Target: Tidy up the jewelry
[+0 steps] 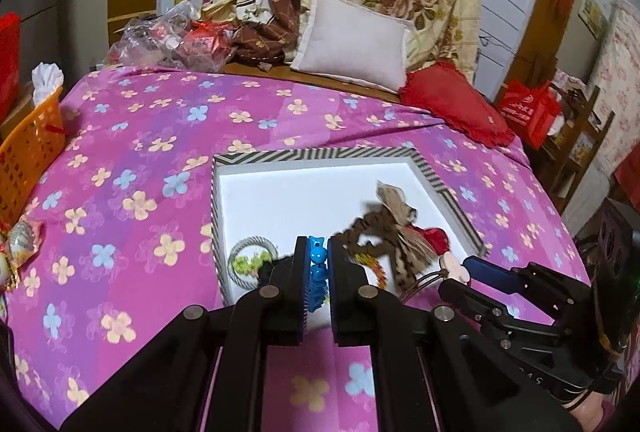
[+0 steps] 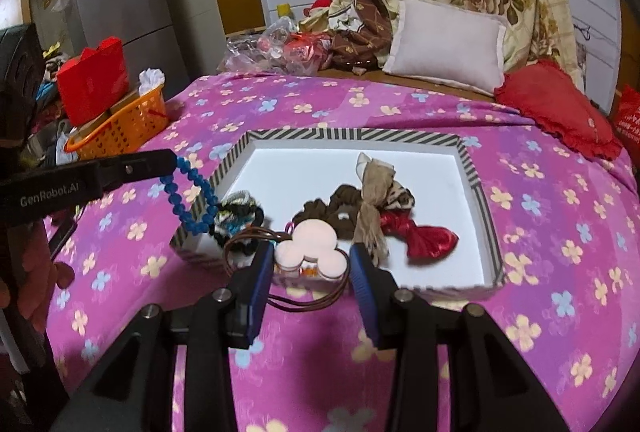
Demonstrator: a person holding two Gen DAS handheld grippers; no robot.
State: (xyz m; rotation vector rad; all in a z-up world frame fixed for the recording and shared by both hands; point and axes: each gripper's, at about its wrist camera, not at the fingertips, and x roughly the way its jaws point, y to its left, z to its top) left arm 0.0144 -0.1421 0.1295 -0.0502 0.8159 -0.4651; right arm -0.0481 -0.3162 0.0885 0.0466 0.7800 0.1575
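Note:
My left gripper (image 1: 318, 246) is shut on a blue bead bracelet (image 1: 318, 260), just above the near edge of a white tray with a striped rim (image 1: 320, 154). The right wrist view shows that bracelet (image 2: 192, 200) hanging in a loop from the left gripper (image 2: 172, 160), left of the tray (image 2: 352, 134). My right gripper (image 2: 309, 257) is shut on a pink mouse-head pendant (image 2: 312, 240) with a brown cord, over the tray's near edge. In the tray lie a brown scrunchie (image 2: 344, 206), a leopard-print bow (image 2: 376, 196), a red bow (image 2: 420, 236) and a black-and-white scrunchie (image 2: 236, 216).
The tray rests on a bed with a pink flowered sheet (image 1: 140, 152). An orange basket (image 1: 28, 152) stands at the left edge. A white pillow (image 1: 352, 40), a red cushion (image 1: 452, 104) and crumpled plastic bags (image 1: 168, 36) lie at the back. A person's hand (image 2: 44, 284) shows at left.

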